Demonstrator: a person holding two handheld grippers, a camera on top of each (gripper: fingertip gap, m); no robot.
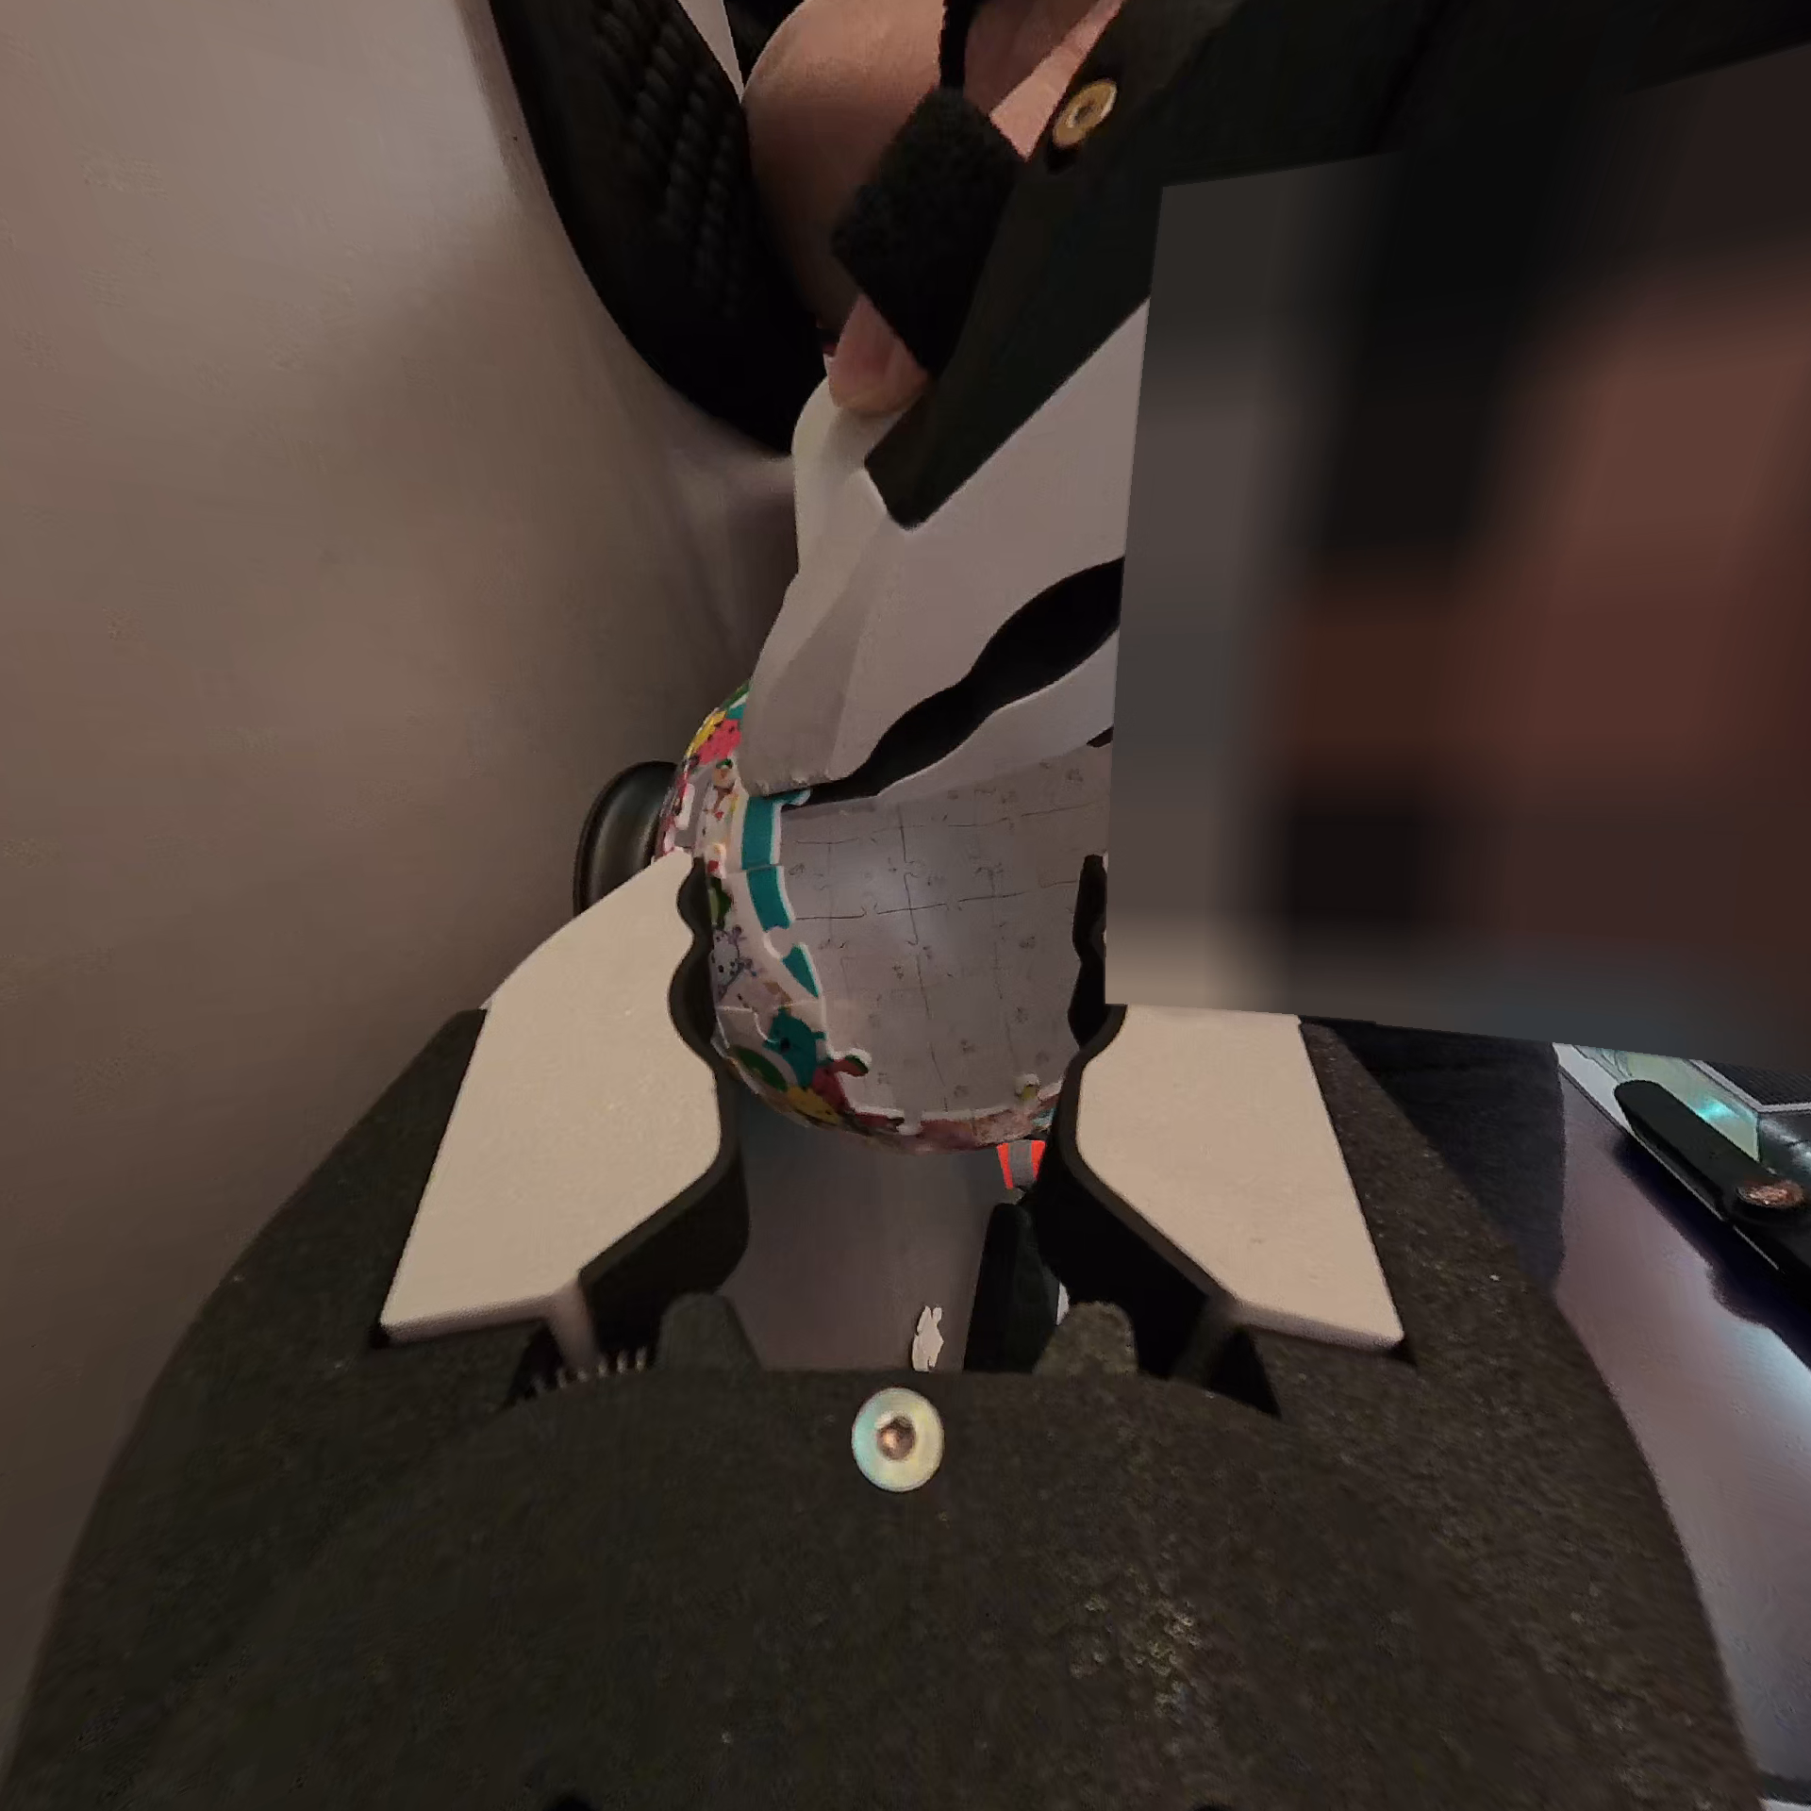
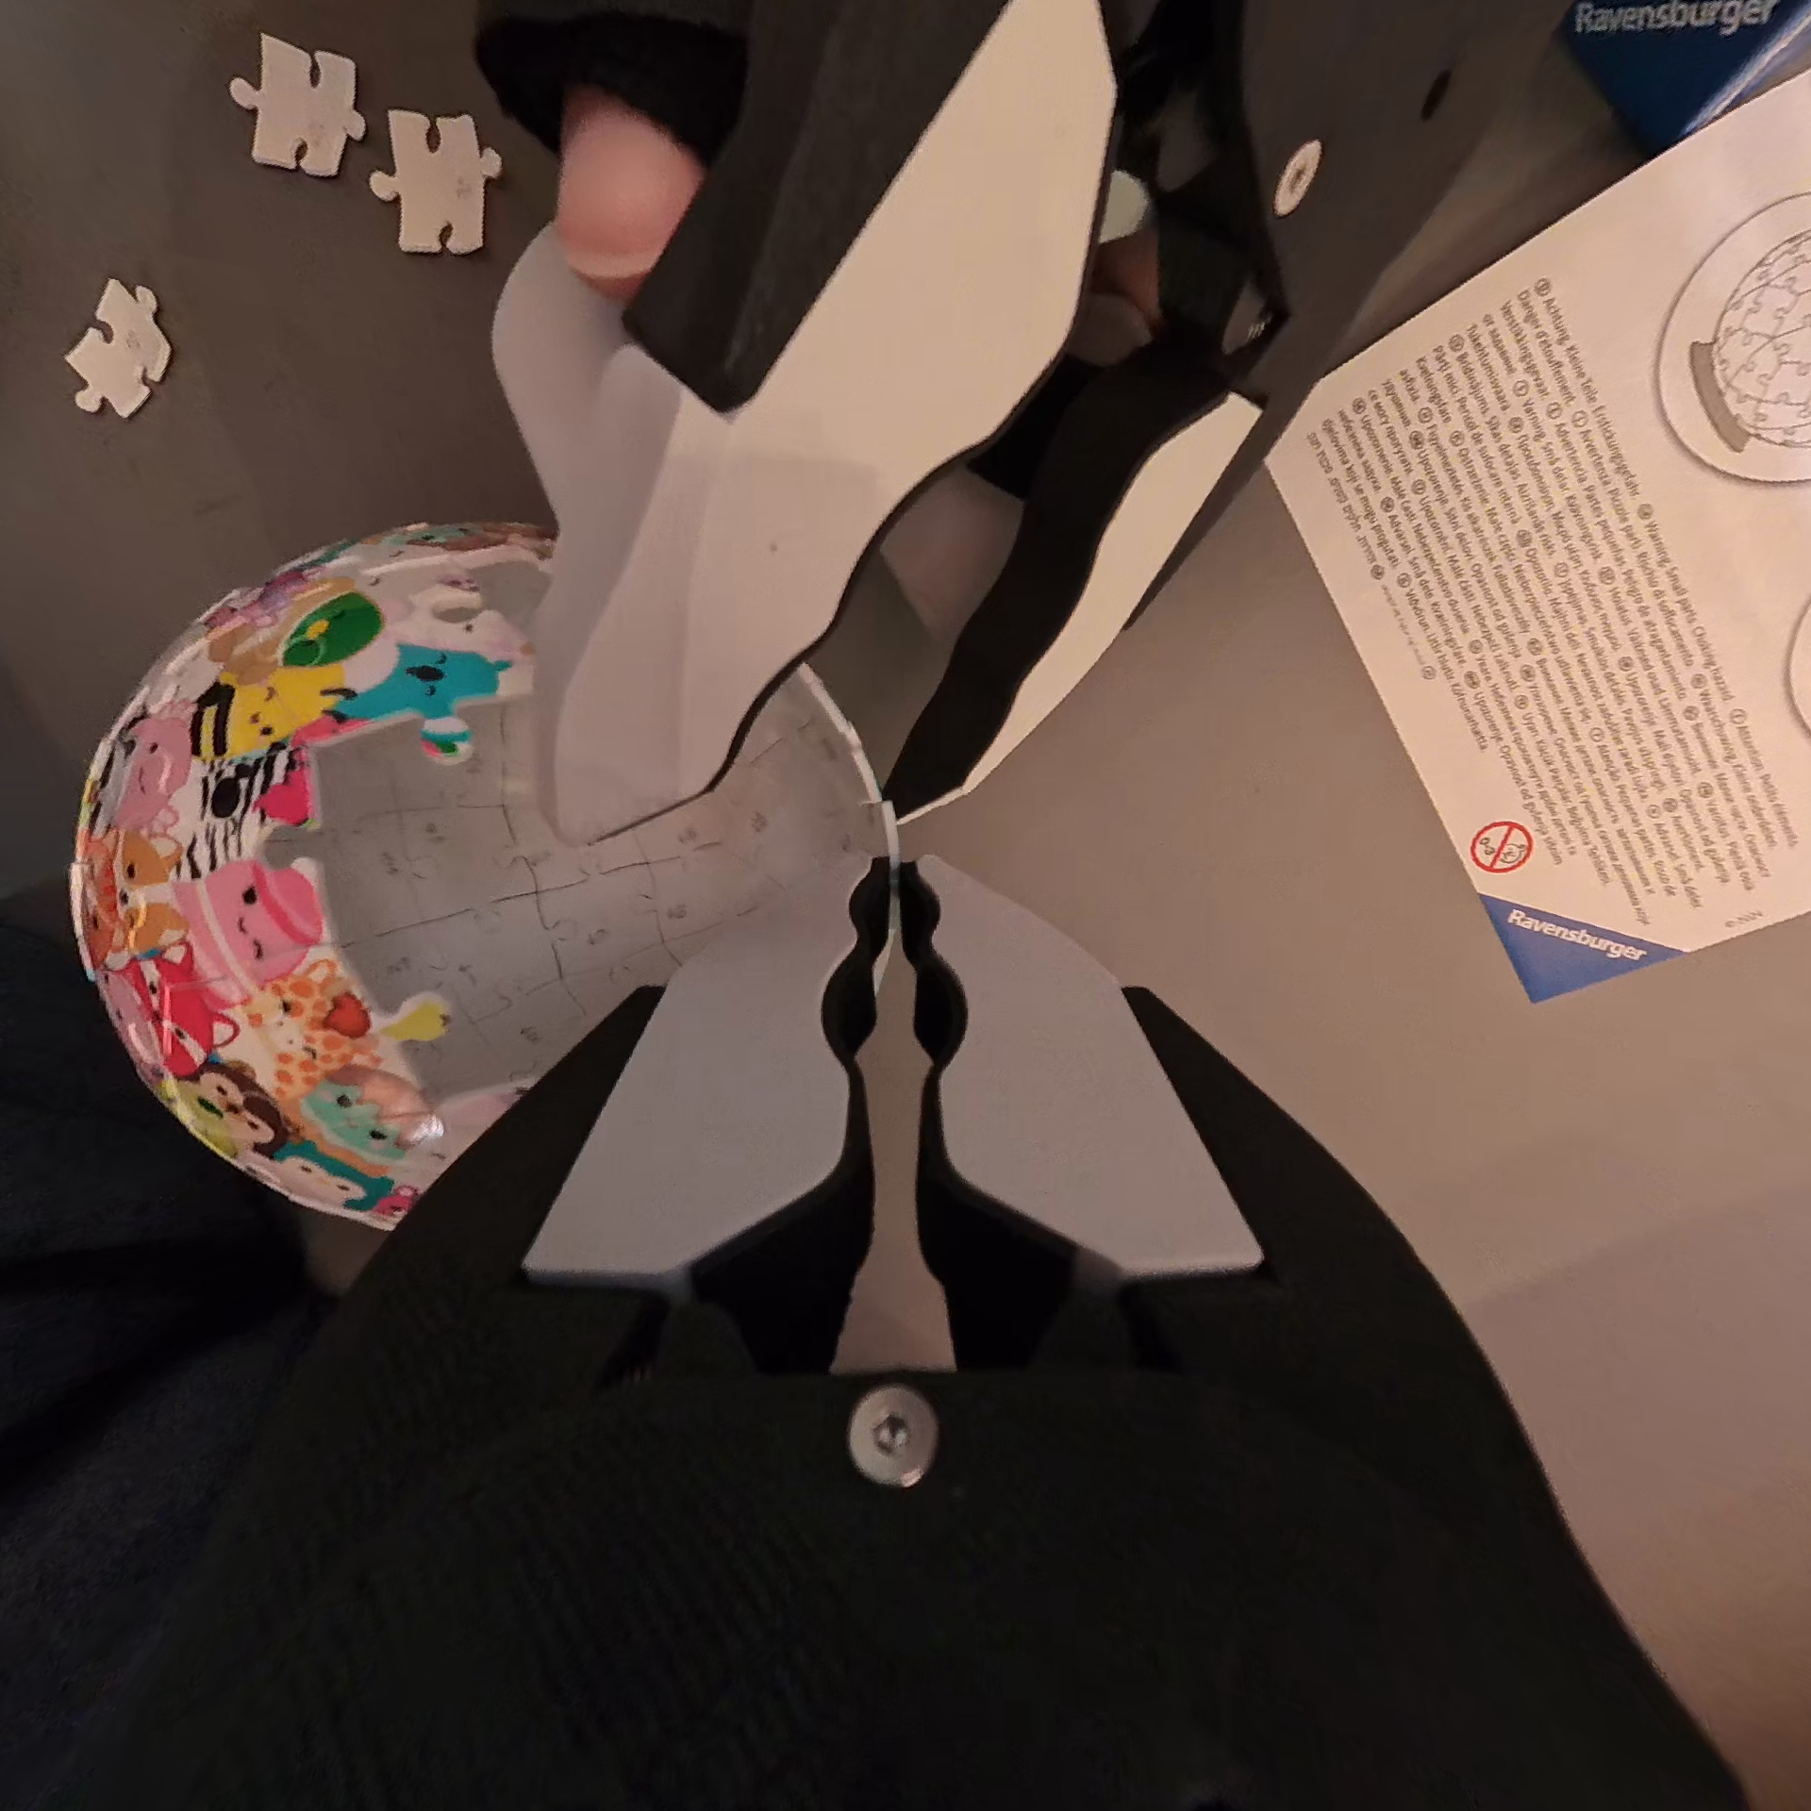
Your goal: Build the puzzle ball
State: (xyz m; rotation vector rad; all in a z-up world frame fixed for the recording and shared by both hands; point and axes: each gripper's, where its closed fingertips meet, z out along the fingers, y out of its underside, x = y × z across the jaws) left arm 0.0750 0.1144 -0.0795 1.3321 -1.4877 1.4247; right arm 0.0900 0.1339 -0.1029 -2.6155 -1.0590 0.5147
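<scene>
The right gripper (image 2: 894,867) is clenched almost fully. Its tips pinch a thin white edge at the rim of the puzzle ball (image 2: 245,882), and I cannot tell whether that edge is a loose piece being seated or the rim itself. From this gripper the ball lies ahead and to the left, its open side facing the camera, so the right gripper is the nearer one to the gap that needs filling. The ball is held up off the grey table (image 2: 1225,1029). It looks like an unfinished shell: the outside is glossy and crowded with bright cartoon animals, the inside is pale grey with jigsaw seams and small marks, and the rim is jagged with knobs and notches. The left gripper (image 1: 882,882) reaches in from the far side, pointing back toward the right one. Its fingers are spread wide with the ball between them, and it appears to be grasping the shell to steady it. Beyond that, three white loose pieces (image 2: 304,103) lie face down on the table to the left. A printed leaflet (image 2: 1568,588) and the corner of a blue box (image 2: 1666,69) lie to the right.
</scene>
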